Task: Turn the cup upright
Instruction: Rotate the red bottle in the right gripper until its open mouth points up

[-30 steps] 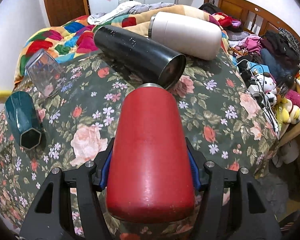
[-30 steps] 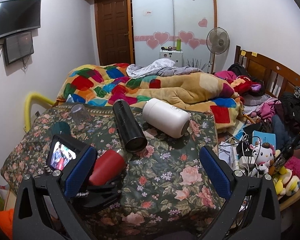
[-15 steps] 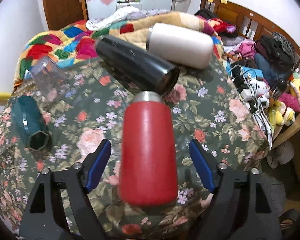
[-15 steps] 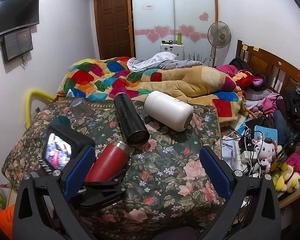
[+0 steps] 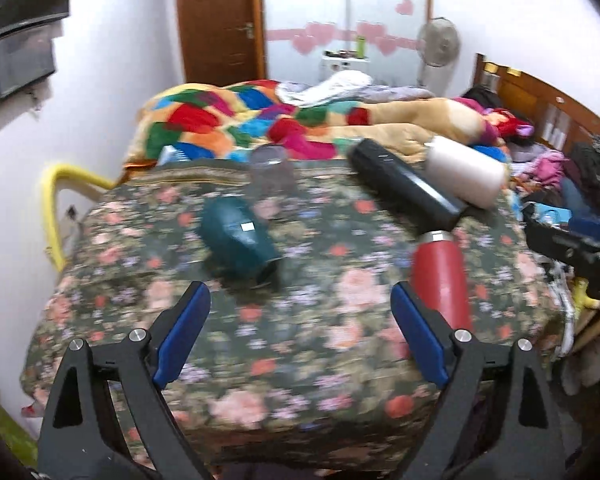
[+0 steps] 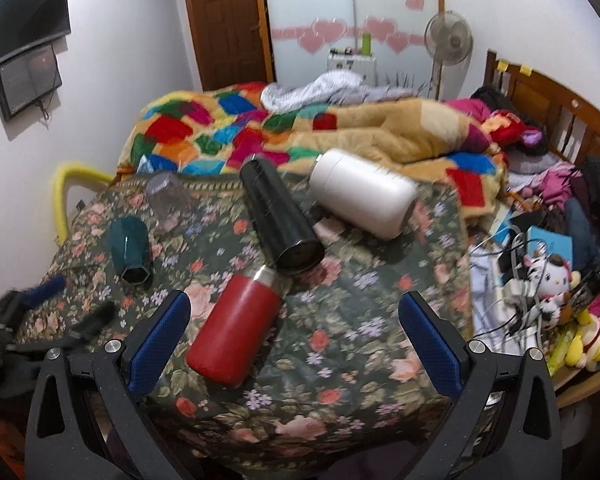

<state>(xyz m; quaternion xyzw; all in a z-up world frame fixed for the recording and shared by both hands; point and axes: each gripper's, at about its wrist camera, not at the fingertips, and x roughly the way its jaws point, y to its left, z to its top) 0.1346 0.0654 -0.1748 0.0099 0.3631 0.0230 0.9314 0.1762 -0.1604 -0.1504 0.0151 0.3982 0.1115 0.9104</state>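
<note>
Released a second ago, the red flask lies at lower centre, neck touching the black tumbler; left gripper and right gripper gape wide, empty.

This is a bedroom in a home. A bed with a colorful patchwork blanket sits at 12 o'clock. A wooden headboard is at 2 o'clock, with a standing fan near it. A closet door with pink hearts is behind. Stuffed toys pile up at 3 o'clock. A TV hangs at 10 o'clock.
</note>
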